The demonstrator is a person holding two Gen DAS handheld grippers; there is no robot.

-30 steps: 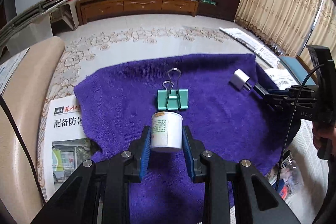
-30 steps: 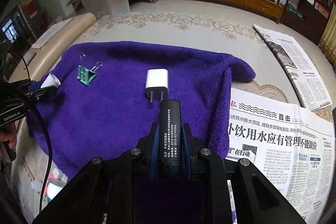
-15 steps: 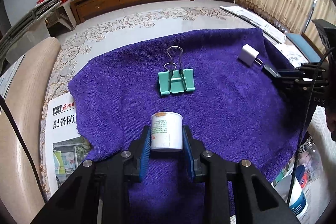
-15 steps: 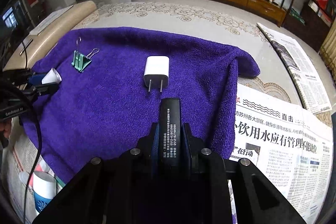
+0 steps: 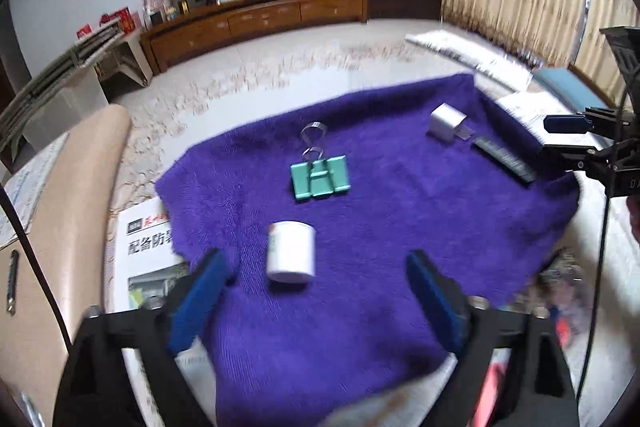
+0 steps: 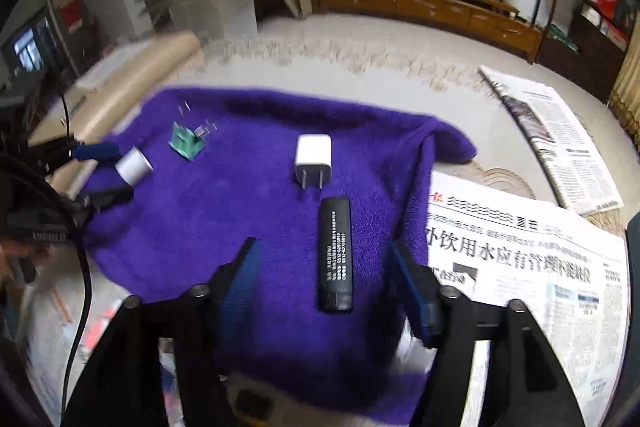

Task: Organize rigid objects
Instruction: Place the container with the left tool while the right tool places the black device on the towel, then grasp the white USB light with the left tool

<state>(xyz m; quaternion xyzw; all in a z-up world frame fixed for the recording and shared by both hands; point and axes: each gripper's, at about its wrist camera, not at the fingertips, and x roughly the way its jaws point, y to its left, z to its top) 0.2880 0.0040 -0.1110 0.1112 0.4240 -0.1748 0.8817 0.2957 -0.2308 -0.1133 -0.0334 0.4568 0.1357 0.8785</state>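
While both sets of jaws are opening, nothing is pressed between the pads. The left gripper (image 5: 316,283) spreads wide around the small white bottle (image 5: 291,253), which lies on its side on the purple towel (image 5: 400,227), clear of both blue pads. Just beyond it sits the green binder clip (image 5: 320,178). The right gripper (image 6: 326,277) parts over the black stick (image 6: 336,254), which lies flat on the towel between its fingers, touching neither. Its far end points at the white charger plug (image 6: 313,159), just beside it.
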